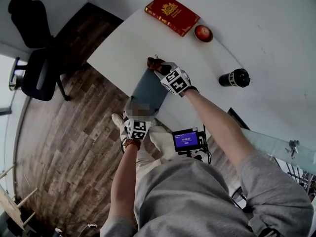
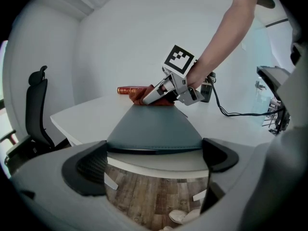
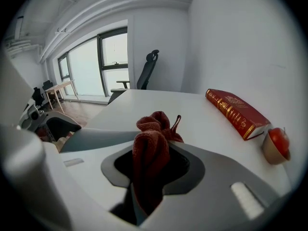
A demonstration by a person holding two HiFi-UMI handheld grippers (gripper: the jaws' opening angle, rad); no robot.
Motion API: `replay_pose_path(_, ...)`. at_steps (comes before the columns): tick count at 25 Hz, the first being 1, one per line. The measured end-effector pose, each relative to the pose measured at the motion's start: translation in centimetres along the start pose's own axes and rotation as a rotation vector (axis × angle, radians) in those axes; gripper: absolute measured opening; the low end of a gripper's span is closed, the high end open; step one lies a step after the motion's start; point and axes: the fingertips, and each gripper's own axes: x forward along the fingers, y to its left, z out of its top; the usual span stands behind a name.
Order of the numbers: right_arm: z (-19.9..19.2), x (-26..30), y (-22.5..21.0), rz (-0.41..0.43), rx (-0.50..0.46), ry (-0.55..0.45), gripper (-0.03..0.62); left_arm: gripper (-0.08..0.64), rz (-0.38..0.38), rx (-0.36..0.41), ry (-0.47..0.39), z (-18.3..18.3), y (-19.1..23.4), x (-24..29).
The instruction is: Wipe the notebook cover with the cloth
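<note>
A grey-blue notebook (image 1: 149, 89) lies on the white table (image 1: 256, 28), its near end overhanging the table's edge. My right gripper (image 1: 157, 65) rests at the notebook's far end, shut on a bunched dark-red cloth (image 3: 151, 150). The left gripper view shows the cloth (image 2: 138, 96) touching the cover's (image 2: 154, 126) far edge under the right gripper (image 2: 155, 95). My left gripper (image 2: 155, 154) is open at the near end, with its jaws level with the notebook's two near corners. Whether they touch the notebook is unclear.
A red book (image 1: 172, 14) lies at the table's far side, with a red apple in a small dish (image 1: 203, 33) beside it. A black cylinder (image 1: 235, 78) lies to the right. A blue-screened device (image 1: 186, 140) hangs at the person's waist. Black office chairs (image 1: 37, 58) stand on the wooden floor.
</note>
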Motion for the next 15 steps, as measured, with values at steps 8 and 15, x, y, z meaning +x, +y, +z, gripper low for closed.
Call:
replay_pose_path(8,0.0,-0.1,1.6,0.019,-0.008,0.001,0.117,0.604,-0.001,0.0,0.0,-0.1,0.0,-0.1)
replay_pose_path(15,-0.2,-0.2,3.4,0.048,-0.031,0.009,0.115,0.604,0.0,0.0,0.001,0.0,-0.3,0.0)
